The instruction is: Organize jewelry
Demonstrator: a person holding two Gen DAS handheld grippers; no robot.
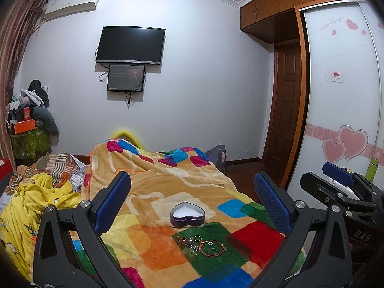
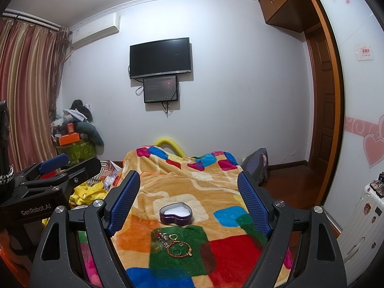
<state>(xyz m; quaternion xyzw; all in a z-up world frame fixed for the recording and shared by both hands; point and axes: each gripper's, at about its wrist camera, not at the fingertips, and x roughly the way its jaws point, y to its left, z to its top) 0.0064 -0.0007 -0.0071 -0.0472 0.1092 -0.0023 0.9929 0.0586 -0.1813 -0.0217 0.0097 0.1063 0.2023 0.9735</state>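
While both of our grippers hang above the bed, nothing sits between their blue-padded fingers: the left gripper [image 1: 192,201] is spread wide with empty air between its pads, and the right gripper [image 2: 188,201] is just as wide and just as empty. From the left wrist view we see the right gripper off to the side [image 1: 336,182], apart from ours.

Nearest to us, on a green square of the patchwork fleece blanket [image 1: 153,182], lies the small heap of jewelry [image 1: 201,242]: a red-and-gold beaded bracelet [image 2: 178,249] laid in a loop, a few thin silver rings [image 2: 177,251] inside and beside it, and a cluster of small silver charms [image 2: 165,237] touching its far-left edge (too small to tell apart further).

Just beyond the heap, not touching it, stands the purple heart-shaped tin box [image 1: 188,214], lid off, white lining showing.

Farther on, the blanket rises into a hump, with crumpled yellow bedding [image 1: 36,206] to the left. On the far white wall hang a black flat-screen television [image 1: 130,45] and a smaller dark screen [image 1: 126,78] right beneath it.
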